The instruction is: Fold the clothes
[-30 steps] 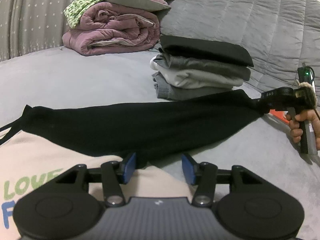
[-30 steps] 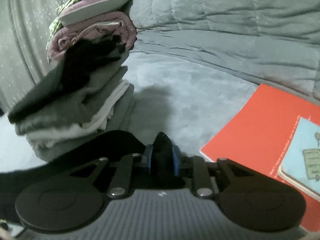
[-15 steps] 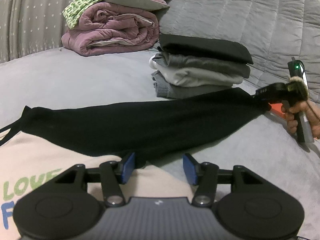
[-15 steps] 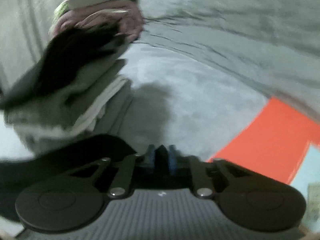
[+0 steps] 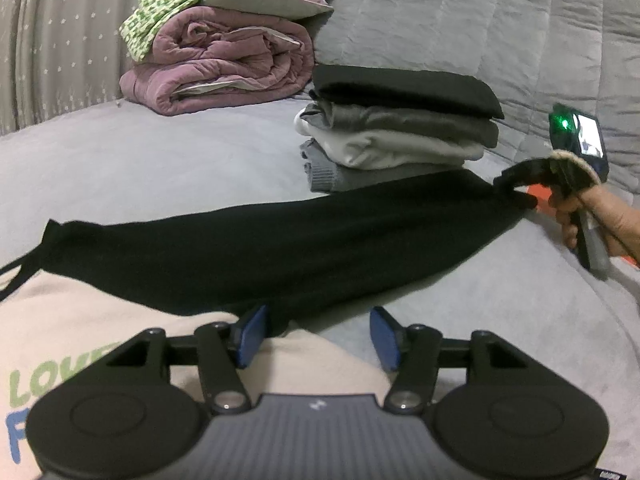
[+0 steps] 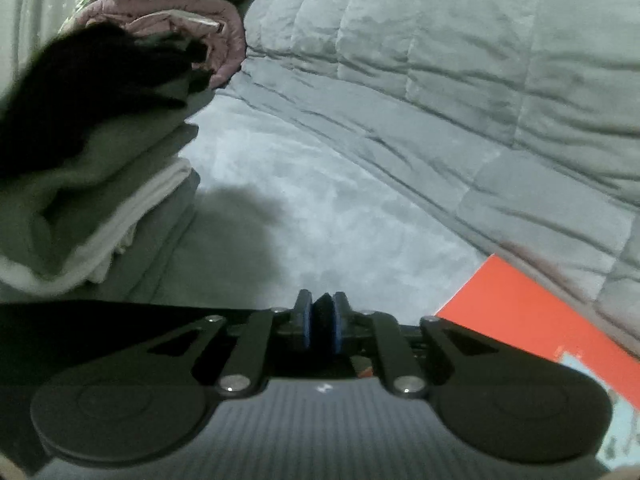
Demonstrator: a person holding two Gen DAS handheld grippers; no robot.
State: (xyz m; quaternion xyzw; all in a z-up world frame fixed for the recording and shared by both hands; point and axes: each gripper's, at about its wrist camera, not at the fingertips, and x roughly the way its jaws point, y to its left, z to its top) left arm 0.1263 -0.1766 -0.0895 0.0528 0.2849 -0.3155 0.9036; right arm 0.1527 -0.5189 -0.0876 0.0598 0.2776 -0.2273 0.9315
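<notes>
The black garment (image 5: pixel 280 240) lay stretched in a long dark band across the grey bed cover (image 5: pixel 140 160), widest near the middle and narrowing toward its right end, with a thin strap trailing off its left corner. Its cloth looked soft, matte and plain. The right gripper (image 6: pixel 320 320) had that narrow end pinched between closed blue pads, a dark fold bulging up between them. The left gripper (image 5: pixel 316 332) stood wide apart and held nothing, its left pad at the garment's near edge, over a cream shirt with printed letters (image 5: pixel 72 320). Just behind the garment sat a stack of folded clothes (image 5: pixel 396 132), and farther back a rolled mauve quilt (image 5: pixel 224 64). A red book (image 6: pixel 532 320) lay to the right.
</notes>
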